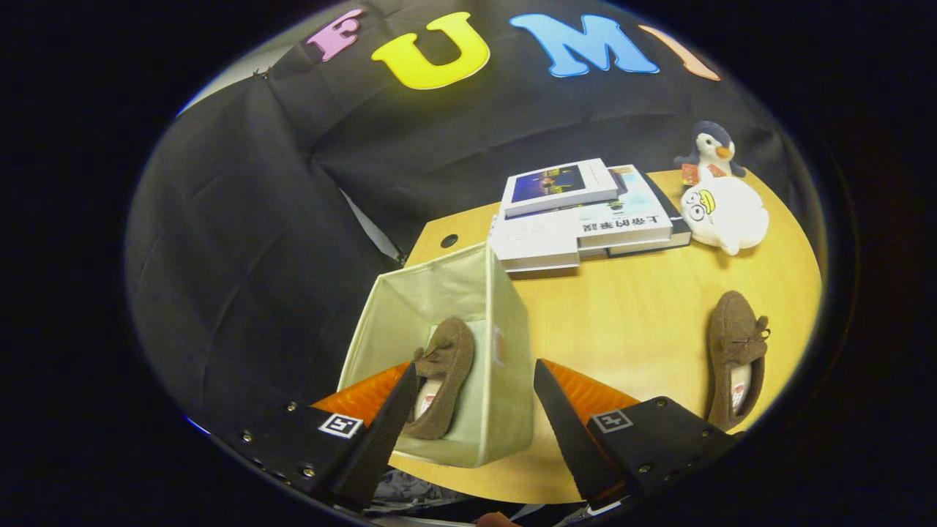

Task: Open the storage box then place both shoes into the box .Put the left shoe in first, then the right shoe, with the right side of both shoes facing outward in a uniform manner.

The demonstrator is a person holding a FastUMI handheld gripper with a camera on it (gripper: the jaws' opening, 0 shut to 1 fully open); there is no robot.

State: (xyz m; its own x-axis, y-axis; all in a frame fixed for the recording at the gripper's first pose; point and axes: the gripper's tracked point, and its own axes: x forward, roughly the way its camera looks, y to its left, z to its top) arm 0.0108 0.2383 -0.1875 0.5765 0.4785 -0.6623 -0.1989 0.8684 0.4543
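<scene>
The wooden table (pixel 644 307) is carrying everything; its top is smooth and yellow, with a small round hole near the far corner. The storage box (pixel 505 351) is standing at the table's left edge, already open. It is made of pale cloth with soft, thin walls, square in shape, so a shoe can be dropped in from above.

A stack of books (pixel 585 219) is lying at about 1 o'clock from the box, flat and with hard covers. Beside it, at 3 o'clock from the books, a white plush toy (pixel 725 216) is resting, round and soft, and a small penguin toy (pixel 710 150) is sitting just behind it.

One brown shoe (pixel 443 373) is lying inside the box, leaning on the far wall; I judge this is the left shoe, placed first. Its surface is looking like fuzzy suede with a little bow. The second shoe (pixel 736 351) is waiting on the table, well apart, at 3 o'clock from the box.

The gripper (pixel 472 388) is hovering above the box with fingers spread wide, holding nothing.
</scene>
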